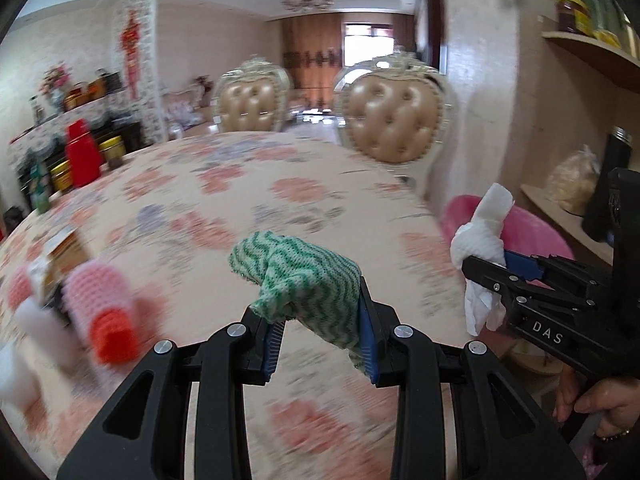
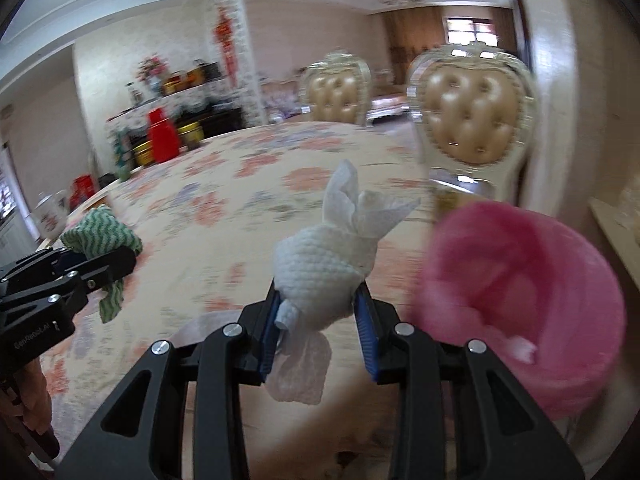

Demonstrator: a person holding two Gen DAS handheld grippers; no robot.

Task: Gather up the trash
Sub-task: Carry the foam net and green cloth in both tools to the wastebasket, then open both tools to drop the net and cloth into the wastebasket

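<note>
- trash is in both grippers at once, and the pink bin (image 2: 532, 312) serves as the landmark for everything below.
- left gripper (image 1: 320, 324) has its blue pads pressed in on a crumpled green-and-white zigzag cloth (image 1: 304, 276), held above the floral tablecloth (image 1: 224, 200), well to the left of the bin.
- right gripper (image 2: 318, 312) has its fingers clamped on a wad of white paper towel (image 2: 324, 268), loose ends hanging out top and bottom; it sits just left of the bin's rim, not yet over the opening.
- bin holds a small white scrap (image 2: 520, 346) near its lower wall, so some trash looks already collected.
- left to do, by my reading: carry the towel over the bin mouth and let go, then bring the cloth across and drop it too.
- more items lie far left of the bin on the table: a pink roll-shaped thing with an orange end (image 1: 102, 308) and something white beside it, all blurred; whether they count as trash i cannot tell.
- two tufted chairs (image 1: 394, 116) stand behind the table, beyond the bin.
</note>
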